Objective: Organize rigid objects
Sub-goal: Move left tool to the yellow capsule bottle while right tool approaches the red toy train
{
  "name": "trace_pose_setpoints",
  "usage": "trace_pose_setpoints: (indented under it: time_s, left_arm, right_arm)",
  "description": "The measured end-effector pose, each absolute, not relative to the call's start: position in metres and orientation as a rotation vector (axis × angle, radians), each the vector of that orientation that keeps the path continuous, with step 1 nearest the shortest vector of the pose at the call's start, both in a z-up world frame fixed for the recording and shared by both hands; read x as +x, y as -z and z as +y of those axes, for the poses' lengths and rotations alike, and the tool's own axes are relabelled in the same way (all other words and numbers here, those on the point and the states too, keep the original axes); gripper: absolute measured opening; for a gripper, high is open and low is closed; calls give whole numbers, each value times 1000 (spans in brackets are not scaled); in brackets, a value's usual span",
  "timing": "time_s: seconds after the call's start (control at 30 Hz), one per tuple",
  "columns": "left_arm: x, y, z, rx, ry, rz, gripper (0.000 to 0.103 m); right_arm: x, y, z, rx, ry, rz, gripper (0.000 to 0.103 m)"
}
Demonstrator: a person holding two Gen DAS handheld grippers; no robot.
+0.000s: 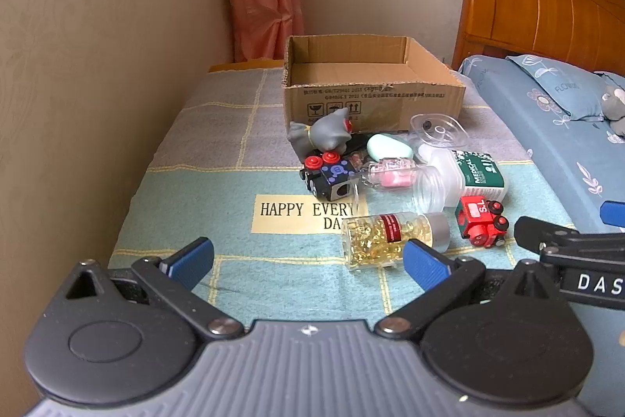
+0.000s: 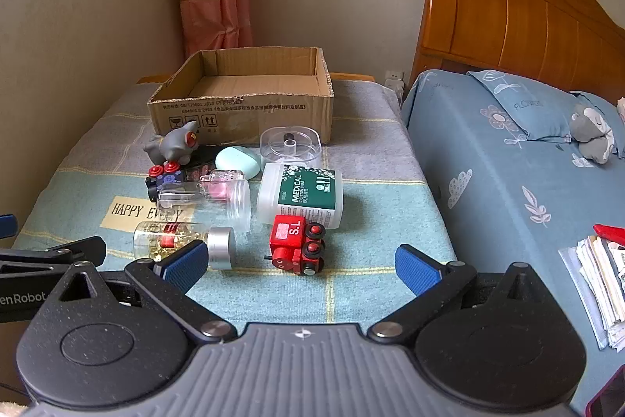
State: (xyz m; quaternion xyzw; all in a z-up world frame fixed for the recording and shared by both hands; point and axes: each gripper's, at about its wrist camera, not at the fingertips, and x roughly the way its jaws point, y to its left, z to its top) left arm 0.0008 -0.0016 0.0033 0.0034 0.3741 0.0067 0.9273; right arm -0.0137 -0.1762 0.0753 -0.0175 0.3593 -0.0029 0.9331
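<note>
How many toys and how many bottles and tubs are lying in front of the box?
Toys: 3 (grey plastic cat figure, red wooden toy train, black toy block car with red studs)
Bottles and tubs: 5
Mint green oval case: 1
Total: 9

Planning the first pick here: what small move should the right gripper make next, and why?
Probably ease the right gripper forward and down over the red toy train. Its jaws are wide open and empty, the train lies nearest ahead, and the cardboard box is empty.
</note>
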Motion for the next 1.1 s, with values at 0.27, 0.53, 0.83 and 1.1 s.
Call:
trace_pose_setpoints:
  time_s: [0.27,0.53,0.83,1.1]
  left_arm:
    - [1,-3,-2,7,-14,767,102]
    - [2,-1,-5,2,-10,772,102]
    - [10,4,-6,-17,6,786,102]
    - [21,10,-10,-36,47,792,102]
  right_arm:
    - [-15,-76,-178,-37,7,733,103]
    - [-14,-75,-178,-37,9,733,103]
    - [-11,-73,-182,-32,7,739,103]
    - [-1,-67,-190,-26,0,748,103]
